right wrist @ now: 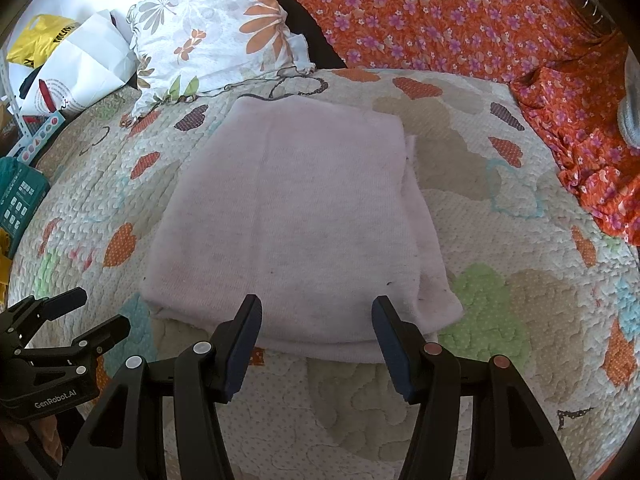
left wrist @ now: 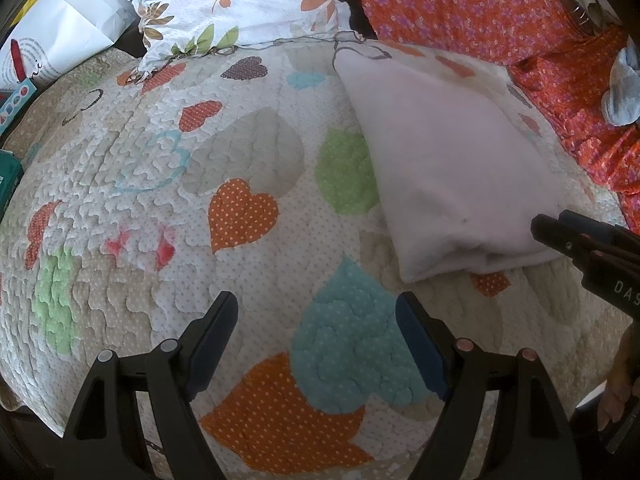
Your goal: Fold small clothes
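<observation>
Hidden: the folded pink garment (right wrist: 288, 216) covers the quilt beneath it; its under layers show only as a thin stack along the near edge and as a strip past its right side. In the left wrist view its right corner is cut off by the right gripper (left wrist: 538, 230).
Hard to make out: the grey-blue bundle (left wrist: 622, 92) on the orange cloth, right of the garment; whether it is clothing, I cannot tell.
Garment: lies flat on the heart-patterned quilt (right wrist: 500, 280), roughly rectangular.
Right gripper (right wrist: 316, 312): fingers spread wide, holding nothing, tips at the garment's near edge; whether they touch it, I cannot tell.
Left gripper (left wrist: 316, 308): fingers spread, empty, over bare quilt left of the garment and apart from it.
Surface: quilted cover with orange, green and blue hearts.
Surroundings: floral pillow (right wrist: 216, 32) behind the garment's far left corner; orange flowered cloth (right wrist: 460, 12) behind and right; white paper bag (right wrist: 84, 72) and teal box (right wrist: 20, 196) far left.
Open room: bare quilt left, right and nearer than the garment.
</observation>
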